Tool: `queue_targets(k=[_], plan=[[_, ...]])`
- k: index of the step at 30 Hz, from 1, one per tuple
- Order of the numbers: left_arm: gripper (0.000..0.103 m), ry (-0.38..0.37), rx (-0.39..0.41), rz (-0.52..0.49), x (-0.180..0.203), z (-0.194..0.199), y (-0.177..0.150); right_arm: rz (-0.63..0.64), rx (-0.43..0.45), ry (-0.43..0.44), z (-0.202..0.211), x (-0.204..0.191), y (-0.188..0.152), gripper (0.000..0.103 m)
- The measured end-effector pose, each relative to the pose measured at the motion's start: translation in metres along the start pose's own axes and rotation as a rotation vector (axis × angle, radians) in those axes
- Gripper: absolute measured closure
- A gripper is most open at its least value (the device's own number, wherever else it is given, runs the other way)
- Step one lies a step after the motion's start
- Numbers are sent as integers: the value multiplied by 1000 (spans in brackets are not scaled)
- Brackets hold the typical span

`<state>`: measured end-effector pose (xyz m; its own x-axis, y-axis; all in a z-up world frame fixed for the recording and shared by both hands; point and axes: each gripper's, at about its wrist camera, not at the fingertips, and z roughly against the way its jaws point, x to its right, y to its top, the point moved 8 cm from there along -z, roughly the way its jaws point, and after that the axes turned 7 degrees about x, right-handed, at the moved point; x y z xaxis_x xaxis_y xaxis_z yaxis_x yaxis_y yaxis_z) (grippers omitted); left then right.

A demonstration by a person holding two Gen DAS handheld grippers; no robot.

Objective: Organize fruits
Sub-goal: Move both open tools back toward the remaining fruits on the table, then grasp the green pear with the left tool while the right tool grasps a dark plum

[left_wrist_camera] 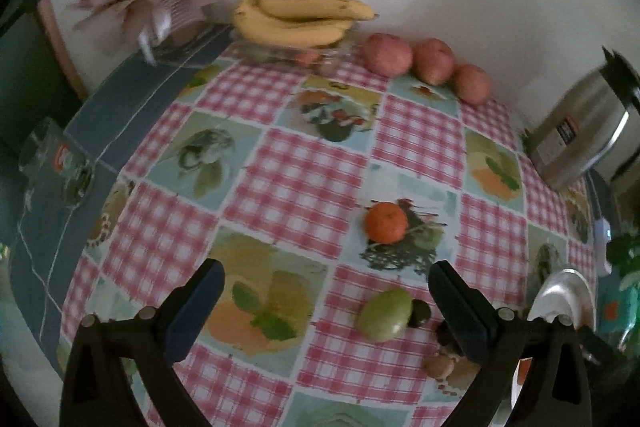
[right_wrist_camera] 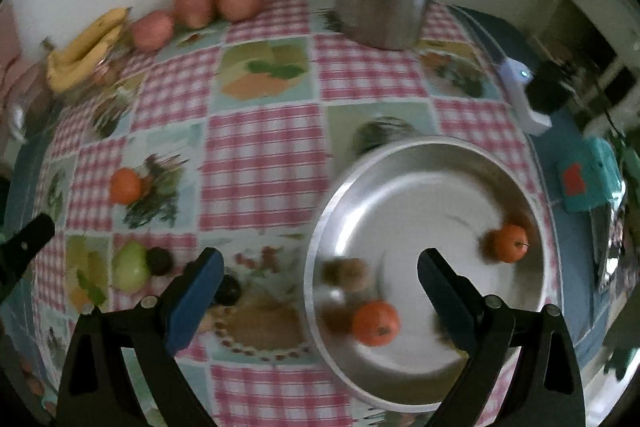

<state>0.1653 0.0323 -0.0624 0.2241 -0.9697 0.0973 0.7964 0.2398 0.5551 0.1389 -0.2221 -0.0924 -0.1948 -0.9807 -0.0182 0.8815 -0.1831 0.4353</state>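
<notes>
Left tool wide, empty, over checkered worktop; tangerine ahead, green fruit just inside right finger, touching small dark fruit. Right tool wide, empty, above steel bowl holding two tangerines plus blurred brown fruits. Bananas, three apples along far wall.

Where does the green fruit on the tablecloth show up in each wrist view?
Left wrist: the green fruit lies low and right of centre, between the open jaws, a dark fruit at its right.
Right wrist: green fruit at lower left, outside the jaws, same dark fruit beside it.
Shared landmark: the loose orange on the cloth beyond it.
</notes>
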Motion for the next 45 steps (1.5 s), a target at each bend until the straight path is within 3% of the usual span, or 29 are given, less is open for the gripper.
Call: queue_targets(k=[7, 14, 19, 25, 30, 37, 39, 41, 45], plan=[[0, -10, -9, 55, -23, 0, -4, 69, -30, 76, -4, -42, -9, 5], [0, -22, -40, 52, -20, -9, -11, 102, -55, 138, -11, -68, -21, 5], [0, -52, -71, 45, -10, -18, -19, 87, -51, 161, -16, -72, -24, 5], [0, -54, -65, 46, -5, -22, -19, 148, -38, 121, -17, -75, -24, 5], [0, -64, -82, 33, 0, -27, -21, 155, -51, 186, -20, -83, -28, 5], [0, -112, -143, 50, 8, -33, -31, 162, -25, 184, -19, -81, -26, 6], [1, -130, -147, 50, 10, -34, -32, 151, -12, 188, -19, -78, -24, 10], [1, -134, -151, 38, 14, -35, -34, 139, -7, 190, -19, -76, -23, 27], [5, -148, -176, 13, 22, -42, -42, 129, -17, 182, -23, -70, -25, 32]])
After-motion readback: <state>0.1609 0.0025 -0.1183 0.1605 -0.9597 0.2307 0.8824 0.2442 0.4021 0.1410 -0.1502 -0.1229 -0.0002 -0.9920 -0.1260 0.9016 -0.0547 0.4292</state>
